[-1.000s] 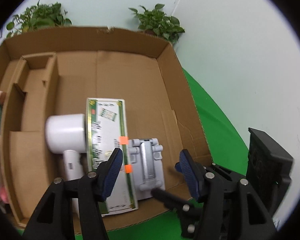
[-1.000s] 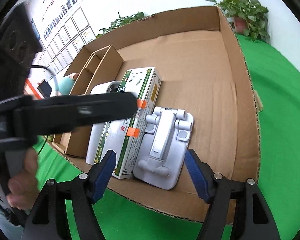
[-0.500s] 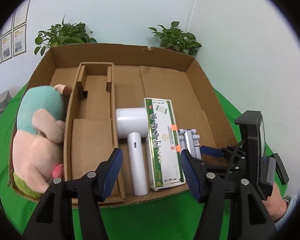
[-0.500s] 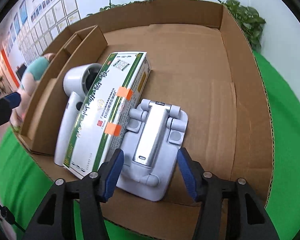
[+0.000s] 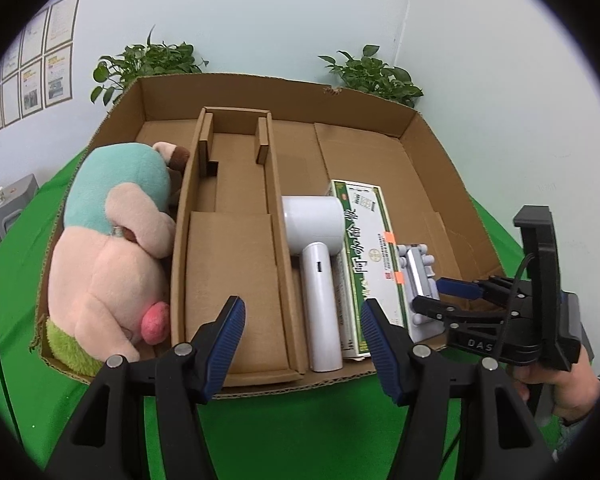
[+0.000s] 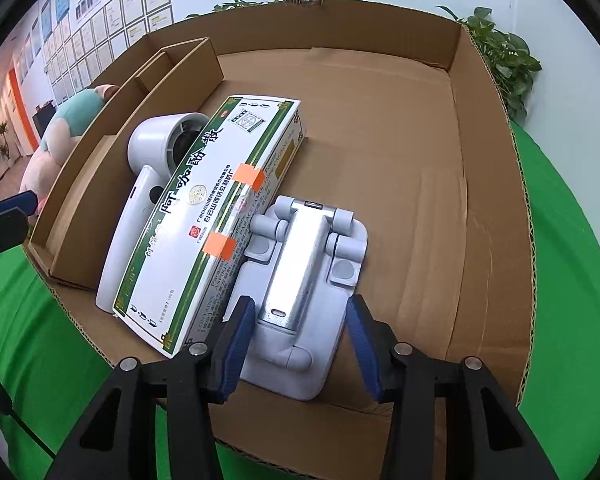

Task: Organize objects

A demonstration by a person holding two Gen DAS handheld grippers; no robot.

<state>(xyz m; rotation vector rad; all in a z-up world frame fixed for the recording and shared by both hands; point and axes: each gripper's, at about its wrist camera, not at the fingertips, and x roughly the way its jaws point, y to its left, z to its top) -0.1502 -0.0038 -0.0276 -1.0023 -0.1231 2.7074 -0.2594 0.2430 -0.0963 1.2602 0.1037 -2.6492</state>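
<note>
A: Grey plastic phone stand (image 6: 300,280), folded flat, metal arm down its middle, round hinge knuckles at the far end. It lies on the floor of the cardboard box (image 6: 488,128), near the front wall, touching the long side of the green-and-white medicine carton (image 6: 216,216).

B: Step in hand?

A: Pick-up of the stand, as I judge it. Right gripper (image 6: 300,332) straddles its near end; the jaws have just been closing, and the blue pads look to be against both edges, so I log it as grasping the stand. Not lifted yet.

B: Left gripper (image 5: 302,328)?

A: Released, nothing between its pads. It hovers over the box's front edge, above the white hair dryer (image 5: 320,260) and the empty cardboard divider tray (image 5: 236,240).

B: Next move?

A: Likely a straight lift, clear of the carton so it isn't dragged, then over to whichever spot is meant for it. Destination I cannot tell.

B: Other contents?

A: Plush toy (image 5: 112,248), pink and teal, in the leftmost bay. Box sits on a green cloth (image 5: 260,432).
</note>
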